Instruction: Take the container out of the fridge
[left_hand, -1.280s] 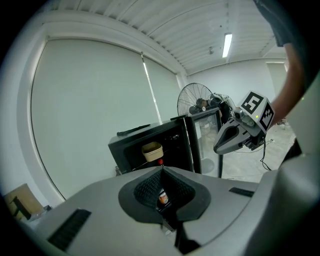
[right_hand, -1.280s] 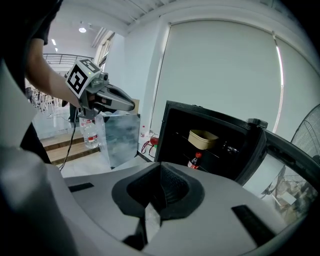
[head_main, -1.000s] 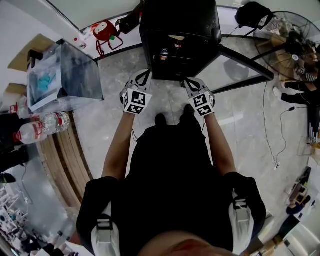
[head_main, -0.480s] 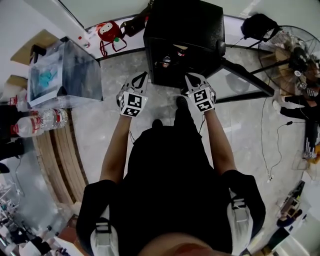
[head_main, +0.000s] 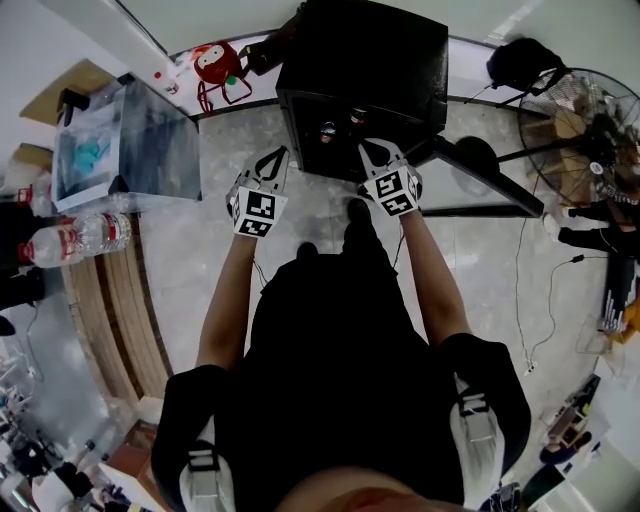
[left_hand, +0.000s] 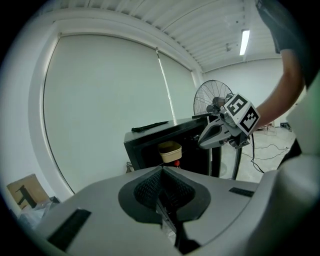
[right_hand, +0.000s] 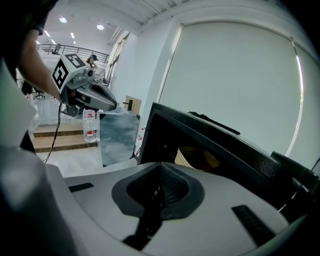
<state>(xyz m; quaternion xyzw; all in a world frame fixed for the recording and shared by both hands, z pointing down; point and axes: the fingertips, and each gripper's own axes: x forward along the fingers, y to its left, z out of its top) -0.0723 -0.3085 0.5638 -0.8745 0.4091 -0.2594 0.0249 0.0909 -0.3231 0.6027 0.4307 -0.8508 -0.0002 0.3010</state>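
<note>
Left gripper (head_main: 279, 157) and right gripper (head_main: 365, 150) both closed, empty, poised before open fridge (head_main: 365, 60), probably lining up reach. Container (left_hand: 170, 150) on shelf inside fridge, untouched. Jaws must open before grab.

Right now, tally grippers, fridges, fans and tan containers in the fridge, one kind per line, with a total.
Grippers: 2 (left gripper, right gripper)
Fridge: 1
Container: 1
Fan: 1
Total: 5
</note>
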